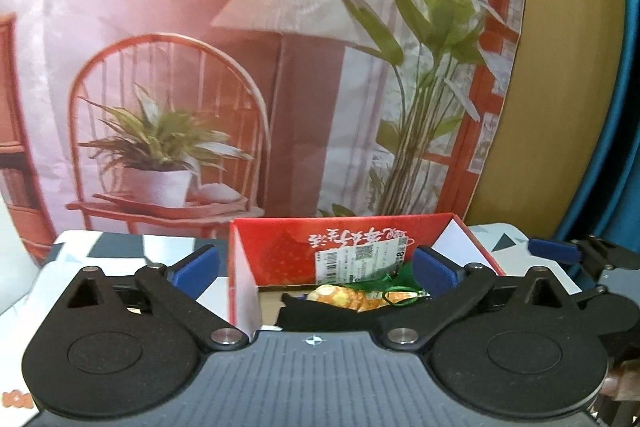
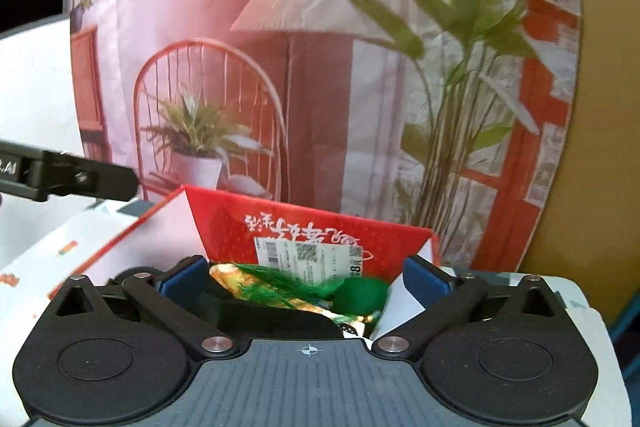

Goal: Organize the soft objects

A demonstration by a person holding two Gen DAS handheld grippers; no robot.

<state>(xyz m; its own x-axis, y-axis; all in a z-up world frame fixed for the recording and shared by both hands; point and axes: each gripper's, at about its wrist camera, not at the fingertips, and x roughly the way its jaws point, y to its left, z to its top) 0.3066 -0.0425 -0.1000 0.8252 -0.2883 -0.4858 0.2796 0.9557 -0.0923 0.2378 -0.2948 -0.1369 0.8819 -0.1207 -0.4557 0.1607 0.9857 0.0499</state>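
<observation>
Up close, both grippers stand with their jaws spread wide and nothing pinched between the blue pads. From the left wrist view, the left gripper (image 1: 316,269) hovers over the near edge of a red cardboard box (image 1: 276,247), its left pad outside the box's left wall and its right pad over the interior. Down in the box lie the soft things: a black cloth (image 1: 316,315) nearest the camera, and just behind it a yellow-orange plush piece (image 1: 340,297) tangled with a green tassel (image 1: 404,275) (the pads touch none of them). At the far right edge of that view the right gripper's (image 1: 554,251) blue finger pokes in over the table. From the right wrist view, the right gripper (image 2: 306,279) likewise hangs released above the box (image 2: 224,223), with the yellow plush (image 2: 232,277), the green tassel (image 2: 280,283) and a rounder green ball (image 2: 362,293) lying loose between its pads but lower down, inside the box. A white printed label (image 2: 308,255) sticks to the box's inner back wall under white script. The box sits on a patterned white table (image 1: 120,247). Behind everything hangs a backdrop (image 1: 200,67) printed with a red chair, a potted plant, a floor lamp and tall green leaves.
</observation>
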